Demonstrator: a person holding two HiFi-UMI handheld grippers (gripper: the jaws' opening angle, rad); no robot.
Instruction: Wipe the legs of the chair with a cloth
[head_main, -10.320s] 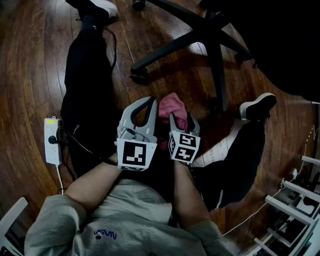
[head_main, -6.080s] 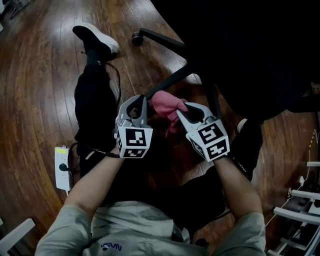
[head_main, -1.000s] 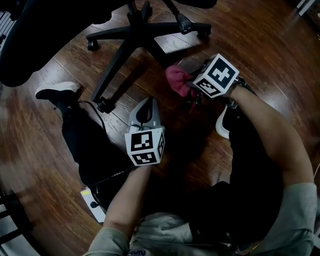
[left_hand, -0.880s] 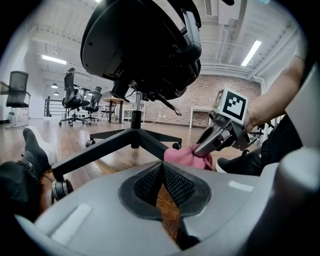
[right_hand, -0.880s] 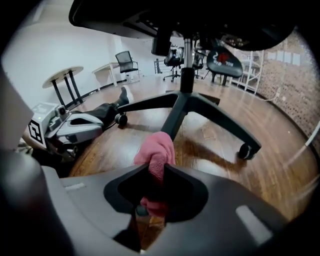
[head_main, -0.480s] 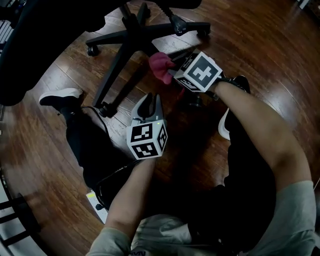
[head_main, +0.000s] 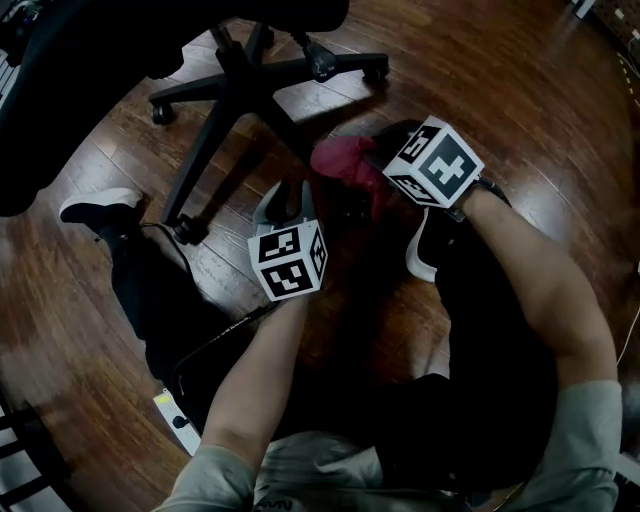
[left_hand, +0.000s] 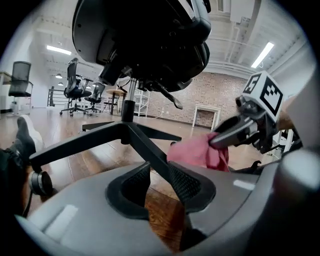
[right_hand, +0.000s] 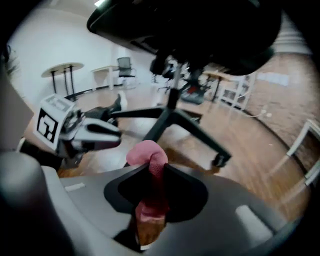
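Presently I am clenching the right gripper (right_hand: 152, 172) on the pink cloth (right_hand: 147, 155). The left gripper (left_hand: 157, 175) is opening its jaws, pads pressing on nothing, tips just short of a black chair leg (left_hand: 145, 150). The cloth is hanging beside that leg, over the wooden floor (head_main: 520, 100).

Glossy dark wooden floor (head_main: 60, 320); brick wall (left_hand: 215, 97), white wall (right_hand: 45, 45), ceiling strip lights (left_hand: 59, 50), spare office chairs (left_hand: 75, 90) and tables (right_hand: 62, 67) behind.

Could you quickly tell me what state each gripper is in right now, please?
Left gripper: jaws opening, nothing between them; a chair leg lies just beyond the gap.
Right gripper: shut on the pink cloth.
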